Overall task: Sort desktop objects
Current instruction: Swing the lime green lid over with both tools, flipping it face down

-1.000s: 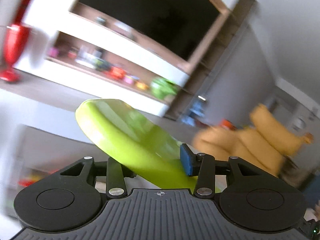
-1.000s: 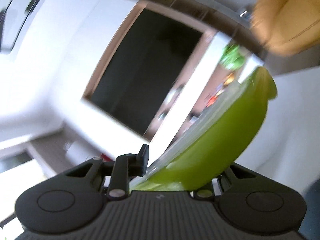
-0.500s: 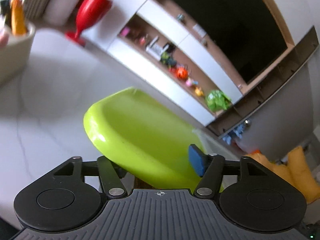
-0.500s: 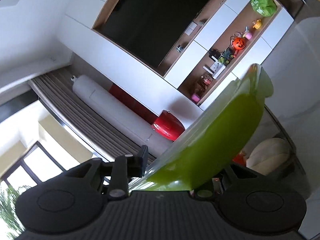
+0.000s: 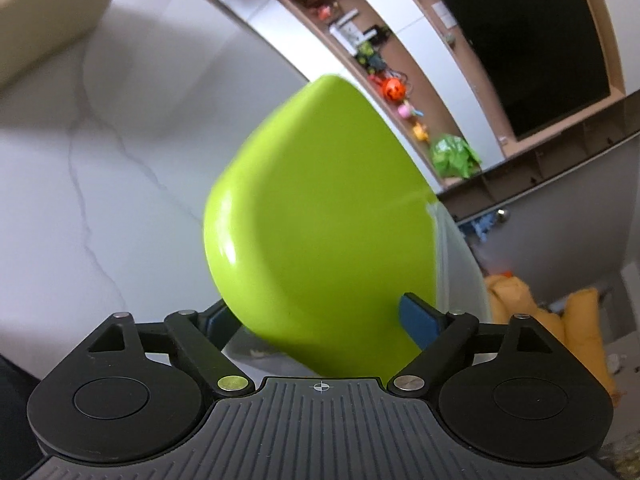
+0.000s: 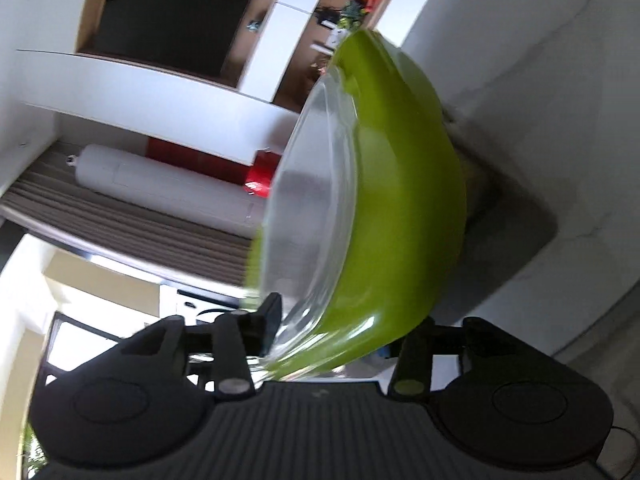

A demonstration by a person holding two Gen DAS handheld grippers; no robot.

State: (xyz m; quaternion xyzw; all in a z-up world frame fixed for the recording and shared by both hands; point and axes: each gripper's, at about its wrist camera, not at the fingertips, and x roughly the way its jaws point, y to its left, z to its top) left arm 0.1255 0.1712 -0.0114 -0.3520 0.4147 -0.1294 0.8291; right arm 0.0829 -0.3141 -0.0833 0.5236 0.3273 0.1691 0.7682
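Up close: left claw clamped on a lime-green container, blue pad pressed to its near wall on one side, the other pad mostly tucked behind the curved body on the other. Held off the table, tilted, glossy underside turned toward the lens, a strip of clear lid showing along its edge. Behind it, a white marble-veined table; at the upper left corner, part of a cream bowl (contents not legible). Farther back, a wall unit with a dark television, a shelf of small toys including an orange pumpkin and a green bag, plus mustard-yellow cushions at the right.

Right claw likewise gripping the same container, seen here edge-on and tipped steeply: one dark finger against the clear lid, the opposite finger hidden behind the green shell. Beyond, a dark square mat on the white tabletop, a white cylinder beside a red object, and the same television and toy shelf (slightly smeared by motion blur).
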